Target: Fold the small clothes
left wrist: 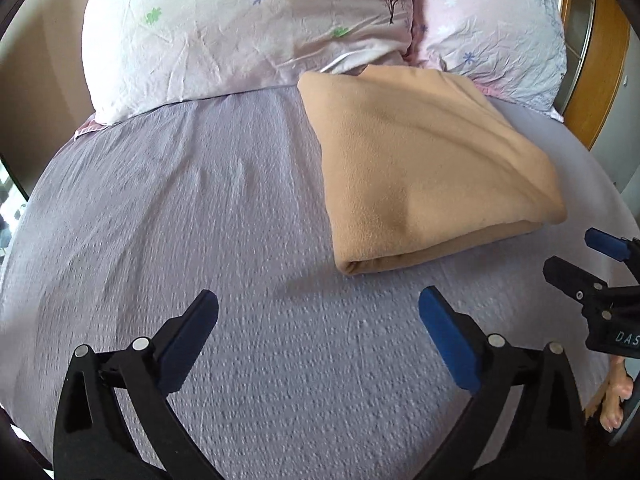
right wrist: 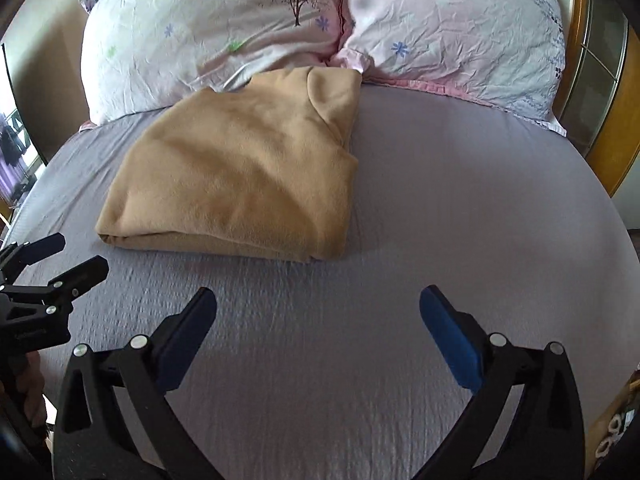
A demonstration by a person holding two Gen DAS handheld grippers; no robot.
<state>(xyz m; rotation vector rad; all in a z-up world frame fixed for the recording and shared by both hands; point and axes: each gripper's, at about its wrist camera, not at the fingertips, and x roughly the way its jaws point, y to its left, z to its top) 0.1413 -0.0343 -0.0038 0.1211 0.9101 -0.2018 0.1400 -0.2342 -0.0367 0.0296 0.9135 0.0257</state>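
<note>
Left wrist view: left gripper point(left wrist: 318, 312) released, jaws wide, above bare sheet point(left wrist: 180, 220). Garment point(left wrist: 424, 168) ahead-right, tan fleece, thick neat rectangle touching pillows point(left wrist: 240, 32). Folding seems finished.

Right wrist view: right gripper point(right wrist: 318, 310) released too, holding nothing. Garment point(right wrist: 240, 176) ahead-left, smooth, collar part tucked on top. Next move probably: only tidy or withdraw.

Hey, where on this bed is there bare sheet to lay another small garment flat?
Bare grey sheet runs between the folded tan garment and the bed's right edge, up to the right pillow. Another open stretch lies left of the garment, below the left pillow. Crowded: the head end, where the garment touches both pillows. The left gripper and right gripper hover open over bare sheet.
</note>
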